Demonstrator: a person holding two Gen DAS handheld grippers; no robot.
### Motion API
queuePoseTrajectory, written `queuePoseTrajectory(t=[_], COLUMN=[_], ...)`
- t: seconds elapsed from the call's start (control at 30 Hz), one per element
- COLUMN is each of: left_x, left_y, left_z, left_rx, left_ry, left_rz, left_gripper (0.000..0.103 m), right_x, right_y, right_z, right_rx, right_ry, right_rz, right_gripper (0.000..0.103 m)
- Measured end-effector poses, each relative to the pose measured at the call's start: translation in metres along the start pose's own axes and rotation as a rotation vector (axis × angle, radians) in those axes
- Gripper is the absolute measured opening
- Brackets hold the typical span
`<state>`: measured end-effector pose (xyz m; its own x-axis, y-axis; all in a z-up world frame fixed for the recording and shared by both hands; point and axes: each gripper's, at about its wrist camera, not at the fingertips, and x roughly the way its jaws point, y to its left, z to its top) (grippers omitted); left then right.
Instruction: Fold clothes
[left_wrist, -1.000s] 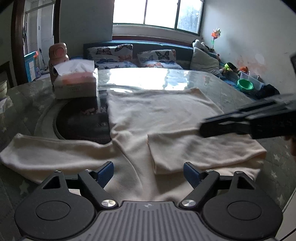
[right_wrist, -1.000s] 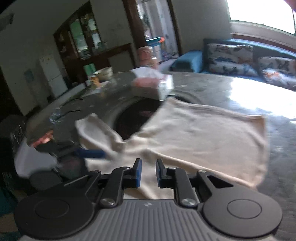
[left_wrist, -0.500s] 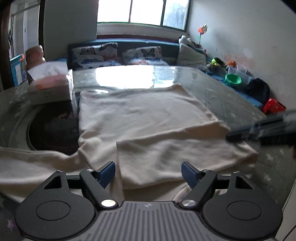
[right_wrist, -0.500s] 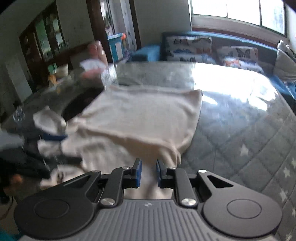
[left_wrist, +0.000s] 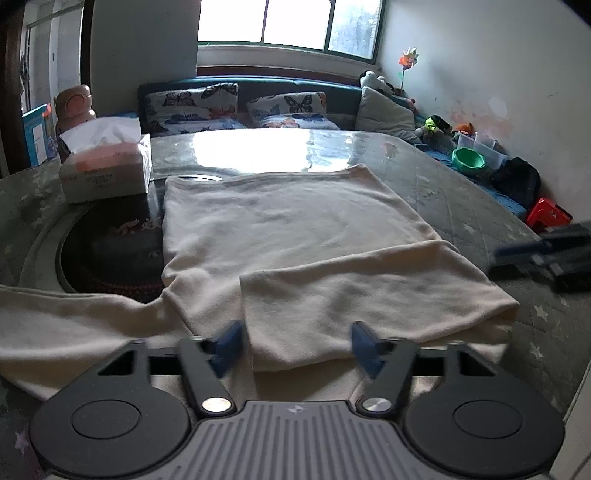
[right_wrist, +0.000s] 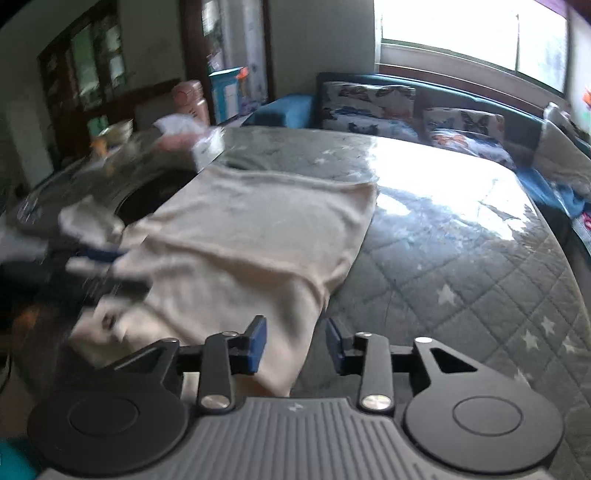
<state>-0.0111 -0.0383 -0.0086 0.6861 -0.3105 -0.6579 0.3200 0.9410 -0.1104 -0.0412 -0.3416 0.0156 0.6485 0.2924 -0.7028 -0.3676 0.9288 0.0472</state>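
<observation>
A cream long-sleeved top (left_wrist: 280, 229) lies flat on the quilted table, its right sleeve (left_wrist: 369, 295) folded across the body and its left sleeve (left_wrist: 66, 332) stretched out to the left. My left gripper (left_wrist: 295, 345) is open and empty, low over the near edge of the folded sleeve. My right gripper (right_wrist: 295, 343) is open and empty over the top's right edge (right_wrist: 295, 280). In the left wrist view the right gripper (left_wrist: 546, 254) shows blurred at the right. In the right wrist view the left gripper (right_wrist: 99, 258) shows blurred at the left.
A tissue box (left_wrist: 107, 166) and a pink bottle (left_wrist: 74, 107) stand at the table's back left. A dark round inset (left_wrist: 110, 254) lies left of the top. A sofa with butterfly cushions (left_wrist: 236, 107) is behind the table. Floor clutter (left_wrist: 517, 184) sits to the right.
My right gripper has opened and swung away to the top's right edge. The left gripper's view has shifted slightly; its jaws stay open. The right sleeve lies folded as before.
</observation>
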Motion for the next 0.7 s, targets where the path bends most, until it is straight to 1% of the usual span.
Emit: queuePoseTrajectory(t=[0.03, 0.07, 0.13, 0.17, 0.2, 0.23, 0.27, 0.3, 0.33, 0.37, 0.47, 0.53, 0.6, 0.7], left_x=[0.000, -0.001, -0.001, -0.002, -0.003, -0.005, -0.008, -0.011, -0.014, -0.017, -0.025, -0.026, -0.024, -0.019], left_y=[0.001, 0.002, 0.005, 0.007, 0.008, 0.009, 0.009, 0.008, 0.008, 0.007, 0.007, 0.010, 0.012, 0.012], left_z=[0.000, 0.001, 0.002, 0.003, 0.005, 0.007, 0.008, 0.010, 0.012, 0.013, 0.016, 0.014, 0.010, 0.004], left_rx=[-0.002, -0.008, -0.023, -0.031, -0.038, -0.042, -0.042, -0.041, -0.041, -0.041, -0.044, -0.052, -0.054, -0.045], left_ry=[-0.001, 0.000, 0.002, 0.003, 0.001, -0.004, -0.011, -0.020, -0.030, -0.040, -0.058, -0.050, -0.034, -0.003], left_rz=[0.002, 0.002, 0.002, 0.002, -0.003, -0.012, -0.013, -0.015, -0.017, -0.020, -0.023, -0.016, -0.009, 0.000], left_gripper=[0.043, 0.039, 0.025, 0.021, 0.015, 0.012, 0.011, 0.010, 0.009, 0.009, 0.008, 0.008, 0.008, 0.011], right_x=[-0.004, -0.009, -0.010, -0.009, -0.007, -0.005, -0.003, -0.002, -0.001, -0.001, -0.005, -0.010, -0.008, -0.011], right_y=[0.002, 0.005, 0.007, 0.009, 0.011, 0.013, 0.014, 0.016, 0.017, 0.017, 0.019, 0.020, 0.023, 0.018], right_z=[-0.004, -0.009, -0.016, -0.018, -0.021, -0.024, -0.024, -0.024, -0.025, -0.025, -0.026, -0.029, -0.031, -0.029], right_rx=[-0.016, -0.031, -0.033, -0.034, -0.041, -0.048, -0.050, -0.051, -0.054, -0.058, -0.085, -0.102, -0.141, -0.151], right_ry=[0.006, 0.013, 0.028, 0.034, 0.031, 0.027, 0.022, 0.016, 0.018, 0.019, 0.013, 0.027, 0.063, 0.062], right_rz=[0.002, 0.004, 0.013, 0.015, 0.007, -0.001, -0.010, -0.019, -0.028, -0.037, -0.063, -0.040, -0.028, -0.041], right_gripper=[0.043, 0.043, 0.043, 0.043, 0.041, 0.040, 0.037, 0.026, 0.011, 0.007, 0.005, 0.005, 0.005, 0.010])
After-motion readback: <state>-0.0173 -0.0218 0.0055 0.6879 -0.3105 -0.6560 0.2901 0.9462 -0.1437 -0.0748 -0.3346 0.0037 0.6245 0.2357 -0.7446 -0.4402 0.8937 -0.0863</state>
